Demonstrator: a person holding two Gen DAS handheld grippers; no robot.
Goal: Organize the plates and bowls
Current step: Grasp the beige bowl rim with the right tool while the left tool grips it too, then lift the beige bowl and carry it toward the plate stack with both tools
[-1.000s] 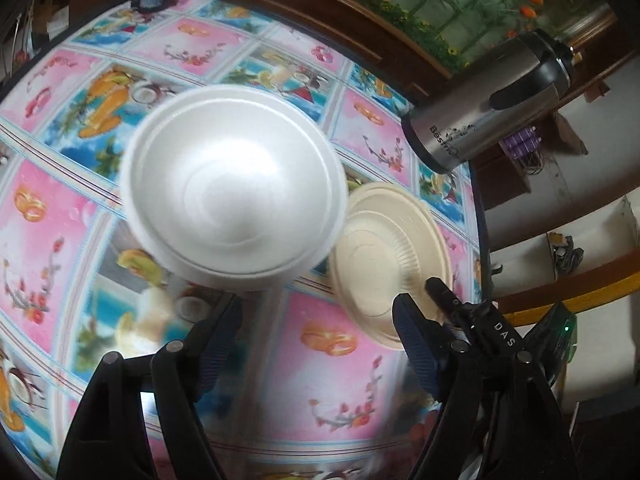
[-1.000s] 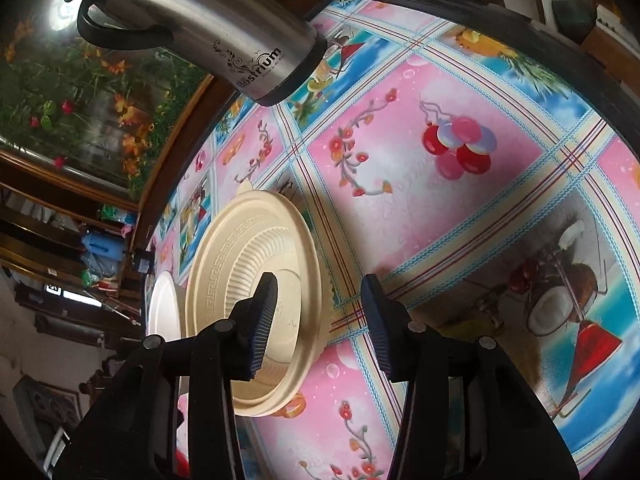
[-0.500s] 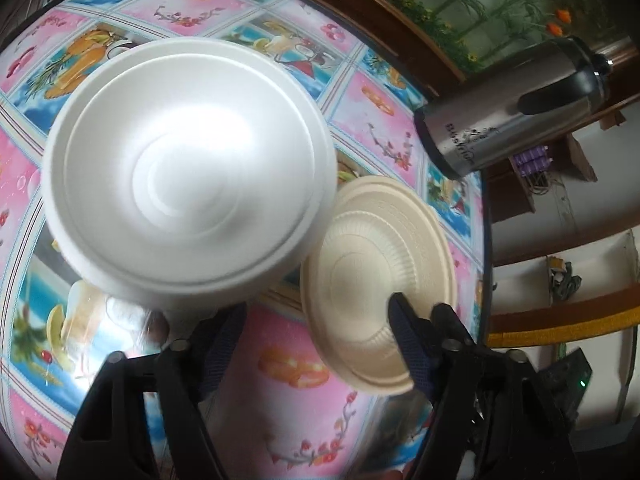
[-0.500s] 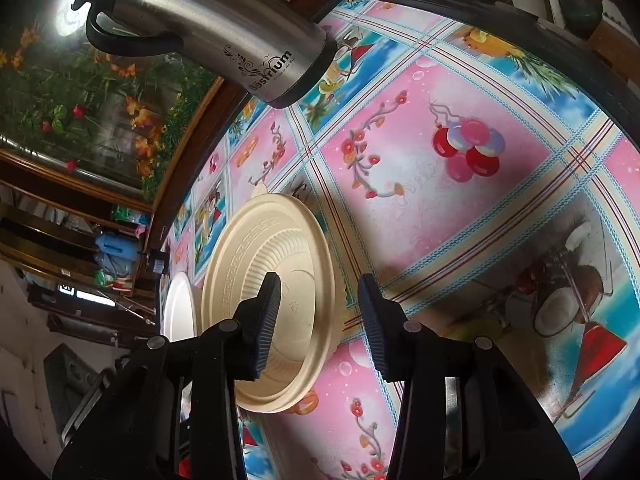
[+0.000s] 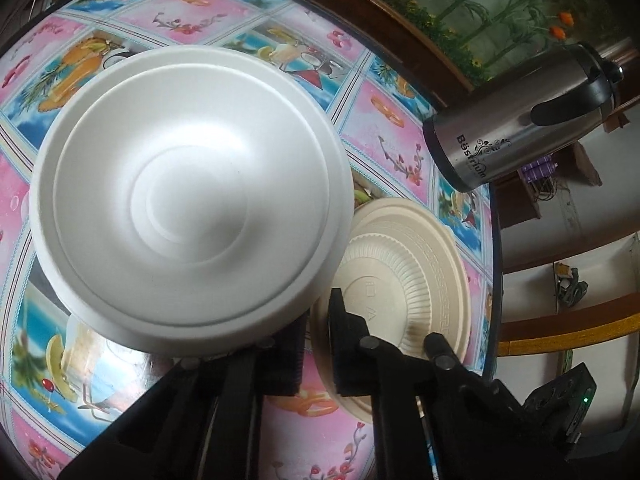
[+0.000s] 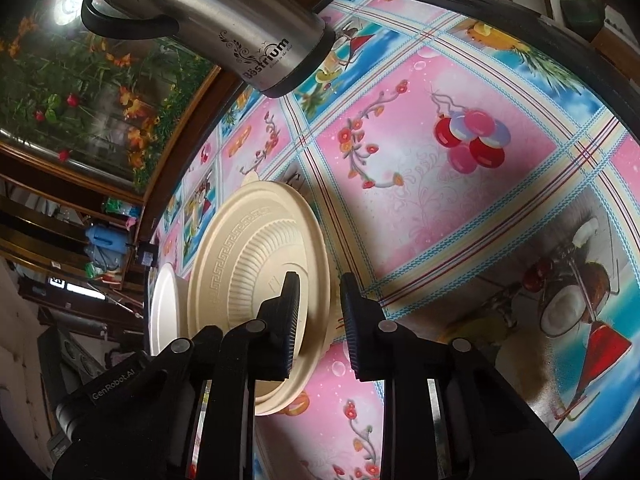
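The left gripper (image 5: 316, 340) sits at the lower middle of the left wrist view, and its two black fingers are drawn close together on the near rim of the white bowl (image 5: 188, 204). The bowl is upside down, so its ringed bottom faces the camera, and it fills the left and centre of this frame. The rim seems pinched between the pads, but the contact itself is hidden below the bowl's edge.

Just to the right of the bowl lies the cream plate (image 5: 404, 292), also upside down, with a ribbed ring and a key pattern around it. The white bowl overlaps its left edge in the picture; I cannot tell if they touch.

In the right wrist view, the right gripper (image 6: 318, 320) is at the lower middle, and its jaws are closing. The right edge of the same cream plate (image 6: 248, 276) stands between the fingers. The left finger lies over the plate's surface, while a gap shows between the rim and the right finger, so the plate is not yet clenched. The white bowl (image 6: 162, 312) shows as a thin sliver behind the plate, at the left.

Both dishes rest on the table with the flowered pink and blue tablecloth (image 6: 460, 208). A steel thermos jug (image 6: 224, 20) stands at the upper left of this view, and at the upper right of the other one.
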